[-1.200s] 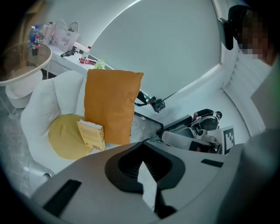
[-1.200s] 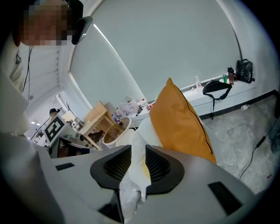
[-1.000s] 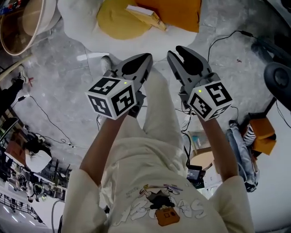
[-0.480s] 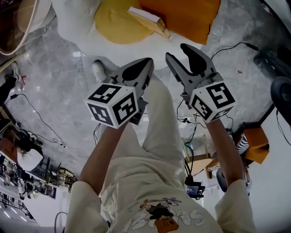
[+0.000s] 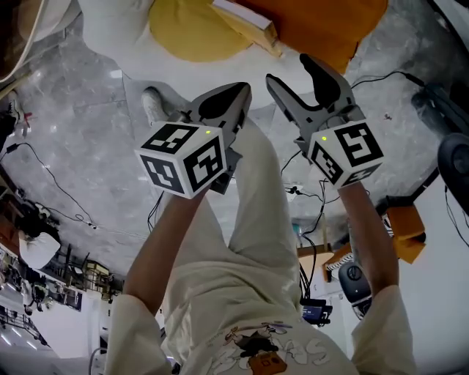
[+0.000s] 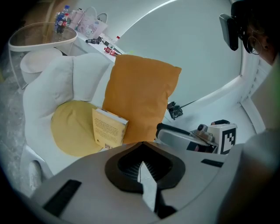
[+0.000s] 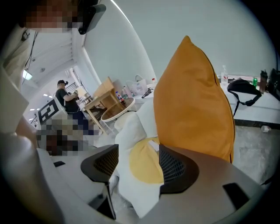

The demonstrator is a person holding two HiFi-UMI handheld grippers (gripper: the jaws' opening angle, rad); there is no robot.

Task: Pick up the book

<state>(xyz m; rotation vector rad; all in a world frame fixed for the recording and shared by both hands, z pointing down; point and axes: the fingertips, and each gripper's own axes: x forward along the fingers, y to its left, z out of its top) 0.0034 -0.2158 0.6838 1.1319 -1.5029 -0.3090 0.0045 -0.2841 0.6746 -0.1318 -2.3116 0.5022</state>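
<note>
The book [image 6: 109,128], a tan paperback, stands on a round yellow cushion [image 6: 72,127] and leans against an orange pillow [image 6: 140,96] in a white chair [image 6: 48,78]. In the head view the book [image 5: 245,18] lies at the top edge, beyond both grippers. My left gripper [image 5: 229,99] is shut and empty, its pads [image 6: 142,168] meeting in a thin line well short of the book. My right gripper [image 5: 295,73] has just been opening; its jaws [image 7: 140,168] stand wide apart with nothing between them, framing the yellow cushion [image 7: 144,162] and the orange pillow [image 7: 192,105].
Black cables [image 5: 44,176] trail over the grey marble floor. A round glass side table [image 6: 41,35] stands left of the chair. An orange box [image 5: 407,227] and a bag lie at the right. A person [image 7: 65,98] stands far off by a wooden table.
Both grippers have come down toward the chair, and the cushions have slid to the top of the head view. The right gripper's jaws have spread much wider. The left stays shut.
</note>
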